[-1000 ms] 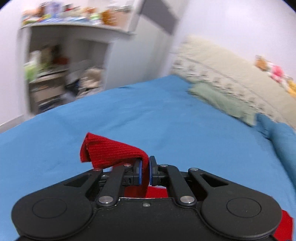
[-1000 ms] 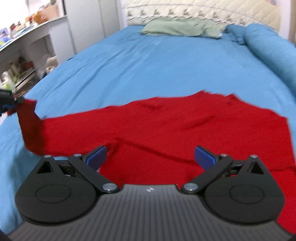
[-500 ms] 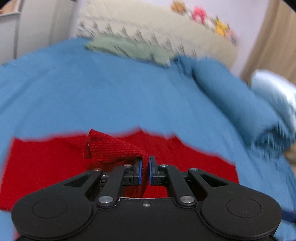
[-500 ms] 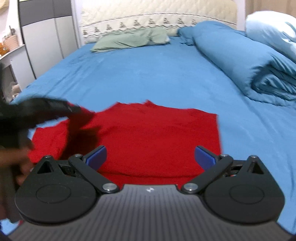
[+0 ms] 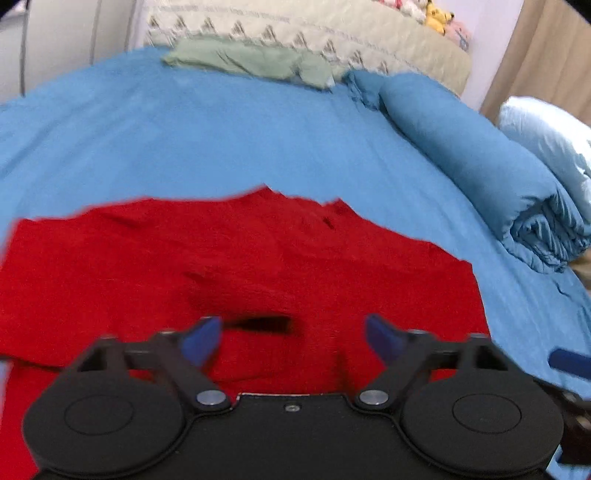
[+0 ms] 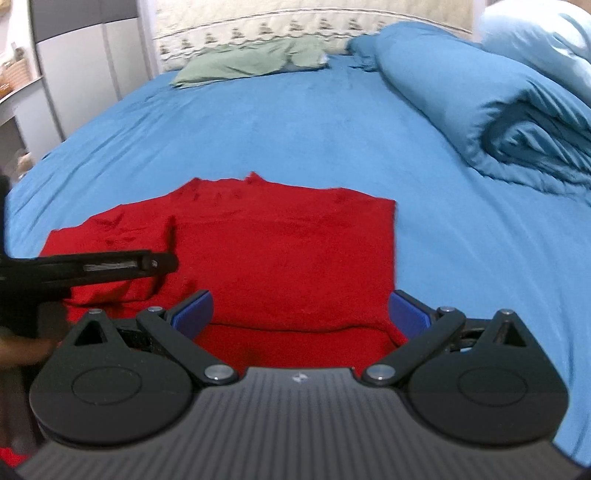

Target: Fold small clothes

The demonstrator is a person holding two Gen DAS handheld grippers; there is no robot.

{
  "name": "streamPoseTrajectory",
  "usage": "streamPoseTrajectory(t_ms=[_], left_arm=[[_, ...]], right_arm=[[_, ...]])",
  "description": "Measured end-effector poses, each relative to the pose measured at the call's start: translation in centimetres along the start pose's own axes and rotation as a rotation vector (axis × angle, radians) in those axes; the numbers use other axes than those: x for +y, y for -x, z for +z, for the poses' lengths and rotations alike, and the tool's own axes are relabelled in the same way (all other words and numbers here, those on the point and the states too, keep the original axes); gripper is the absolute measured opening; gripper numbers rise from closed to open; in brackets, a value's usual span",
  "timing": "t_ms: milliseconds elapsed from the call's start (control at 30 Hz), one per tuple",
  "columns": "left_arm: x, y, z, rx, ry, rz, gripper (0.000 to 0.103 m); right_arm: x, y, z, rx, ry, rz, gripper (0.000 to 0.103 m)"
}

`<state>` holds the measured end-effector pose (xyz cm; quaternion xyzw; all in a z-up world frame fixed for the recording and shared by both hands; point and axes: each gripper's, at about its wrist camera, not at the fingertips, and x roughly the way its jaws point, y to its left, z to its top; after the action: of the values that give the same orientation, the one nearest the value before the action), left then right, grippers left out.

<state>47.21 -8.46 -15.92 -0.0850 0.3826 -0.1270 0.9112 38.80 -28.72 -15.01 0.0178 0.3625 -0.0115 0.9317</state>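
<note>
A red knit garment [image 5: 258, 258] lies spread on the blue bed sheet [image 5: 221, 129], with a folded-over layer on its left part [image 6: 122, 236]. My left gripper [image 5: 291, 332] hovers low over the cloth, its jaws opening wide, and nothing is pinched between the blue pads. In the right wrist view the left gripper [image 6: 147, 264] reaches in from the left above the fold. My right gripper [image 6: 301, 306] stands open just above the garment's [image 6: 288, 240] near right edge and holds nothing.
A rolled blue duvet [image 6: 498, 92] lies along the right side of the bed, with a pale blue pillow [image 5: 546, 125] behind it. A green cloth [image 6: 251, 61] rests by the quilted headboard [image 5: 332, 33]. A grey wardrobe [image 6: 85, 74] stands on the left.
My left gripper swung right over the garment with a red cloth edge pinched, then opened and let it go onto the cloth. The right gripper moved right and stayed open.
</note>
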Motion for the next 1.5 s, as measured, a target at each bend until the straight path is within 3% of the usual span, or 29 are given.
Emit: streamPoseTrajectory(t_ms=[133,233,400,533,567,667,833,900,967,1167,1267,1300,1400,1433,1500], left_arm=[[2.5,3.4,-0.1,-0.006,-0.035,0.100,0.095],[5.5,5.0,-0.3,-0.009,-0.001,0.153,0.095],[9.5,5.3,-1.0,0.006,0.079,0.193,0.095],[11.0,5.8,-1.2,0.002,0.090,0.198,0.095],[11.2,6.0,-1.2,0.000,0.089,0.197,0.095],[11.5,6.6,-1.2,-0.005,0.083,0.186,0.095],[11.7,6.6,-0.9,-0.008,0.073,0.172,0.095],[11.7,6.4,-0.8,-0.005,0.073,0.169,0.095],[11.9,6.3,-0.7,-0.002,0.084,0.175,0.095],[12.3,6.2,-1.1,0.003,0.117,0.186,0.095],[12.2,6.3,-1.0,0.003,0.120,0.188,0.095],[12.1,6.3,-1.0,0.002,0.121,0.189,0.095],[11.9,6.5,-1.0,0.000,0.122,0.188,0.095],[11.9,6.5,-1.0,0.001,0.124,0.186,0.095],[11.9,6.5,-1.0,0.004,0.127,0.181,0.095]], right_arm=[[2.9,-1.1,1.1,0.016,0.102,0.094,0.103],[6.8,-3.0,1.9,-0.001,0.209,0.168,0.103],[13.3,-7.9,1.9,-0.063,0.480,0.185,0.103],[16.0,-11.7,1.1,0.011,0.621,0.199,0.061],[16.0,-12.1,0.9,0.020,0.630,0.196,0.042],[14.8,-11.7,1.9,-0.004,0.512,0.187,0.032],[9.2,-10.9,2.9,-0.002,0.085,0.188,0.031],[7.6,-11.4,2.1,0.021,-0.010,0.155,0.035],[6.5,-11.9,1.1,0.049,-0.080,0.150,0.061],[5.3,-11.9,0.3,0.016,-0.237,0.219,0.082],[6.1,-12.1,0.9,0.007,-0.271,0.191,0.082],[6.7,-12.3,1.0,0.008,-0.257,0.139,0.082],[7.3,-12.5,0.9,0.028,-0.251,0.029,0.070],[7.2,-12.4,0.7,0.032,-0.263,0.008,0.062],[6.7,-12.2,0.4,0.033,-0.310,0.000,0.057]])
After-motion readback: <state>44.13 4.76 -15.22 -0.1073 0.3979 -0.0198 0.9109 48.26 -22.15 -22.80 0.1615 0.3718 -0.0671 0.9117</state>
